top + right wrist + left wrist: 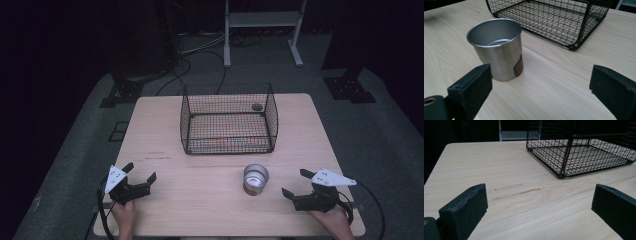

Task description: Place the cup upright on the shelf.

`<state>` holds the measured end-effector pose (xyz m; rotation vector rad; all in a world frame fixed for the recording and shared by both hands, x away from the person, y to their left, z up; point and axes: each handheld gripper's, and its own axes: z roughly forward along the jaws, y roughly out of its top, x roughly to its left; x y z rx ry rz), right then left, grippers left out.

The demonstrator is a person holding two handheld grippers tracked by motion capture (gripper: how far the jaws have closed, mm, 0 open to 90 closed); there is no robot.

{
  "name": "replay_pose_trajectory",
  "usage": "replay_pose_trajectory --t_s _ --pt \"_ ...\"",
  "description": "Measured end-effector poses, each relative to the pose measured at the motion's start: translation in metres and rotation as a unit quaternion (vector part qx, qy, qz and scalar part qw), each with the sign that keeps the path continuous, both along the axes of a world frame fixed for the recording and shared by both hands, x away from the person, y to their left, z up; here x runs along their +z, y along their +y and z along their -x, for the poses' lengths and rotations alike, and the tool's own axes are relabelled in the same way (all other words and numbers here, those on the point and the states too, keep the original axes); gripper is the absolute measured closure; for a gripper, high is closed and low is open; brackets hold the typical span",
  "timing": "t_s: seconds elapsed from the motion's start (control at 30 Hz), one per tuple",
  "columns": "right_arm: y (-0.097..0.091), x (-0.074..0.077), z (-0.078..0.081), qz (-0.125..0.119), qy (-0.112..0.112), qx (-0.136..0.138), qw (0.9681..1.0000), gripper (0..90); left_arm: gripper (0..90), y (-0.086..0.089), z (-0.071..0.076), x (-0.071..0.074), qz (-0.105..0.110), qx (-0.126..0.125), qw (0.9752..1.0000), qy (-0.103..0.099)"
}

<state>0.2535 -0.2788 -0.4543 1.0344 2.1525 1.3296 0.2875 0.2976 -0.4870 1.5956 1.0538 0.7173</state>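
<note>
A steel cup [255, 179] stands upright and empty on the wooden table [200, 200], in front of a black wire basket [228, 119]. In the right gripper view the cup [497, 50] has a brown patch low on its side and stands just beyond the left jaw. My right gripper [295, 183] is open near the front right edge, a short way right of the cup. My left gripper [140, 171] is open at the front left with bare wood between its jaws [539, 205]. The basket [584, 150] lies ahead to its right.
The basket [549, 20] is open-topped, with a small dark round thing [257, 107] at its far right. Light scuff marks [519, 191] run across the wood ahead of the left gripper. Beyond the table are floor cables [200, 60], black stand bases [350, 87] and a white frame [262, 30].
</note>
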Motion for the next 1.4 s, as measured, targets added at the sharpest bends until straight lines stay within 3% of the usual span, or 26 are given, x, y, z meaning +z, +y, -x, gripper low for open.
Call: replay_pose_trajectory --t_s 0.53,0.7,0.97,1.1,1.4 --pt "0.027 -0.002 0.005 0.008 0.007 0.031 0.9995 2.9 0.0 0.000 0.000 0.000 -0.001 0.000 1.0000 -0.001" --pt "0.034 -0.002 0.007 -0.003 0.008 0.037 0.9993 2.4 0.0 0.000 0.000 0.000 -0.001 0.000 1.0000 -0.001" --pt "0.046 -0.004 0.007 -0.005 0.013 0.036 0.9993 2.4 0.0 0.000 0.000 0.000 0.001 0.000 1.0000 0.000" --pt "0.057 -0.005 0.007 0.006 0.013 0.038 0.9992 0.9 0.0 0.000 0.000 0.000 -0.001 -0.001 1.0000 0.000" --pt "0.070 -0.011 0.001 0.009 0.020 0.016 0.9996 0.9 0.0 0.000 0.000 0.000 0.000 -0.001 1.0000 0.000"
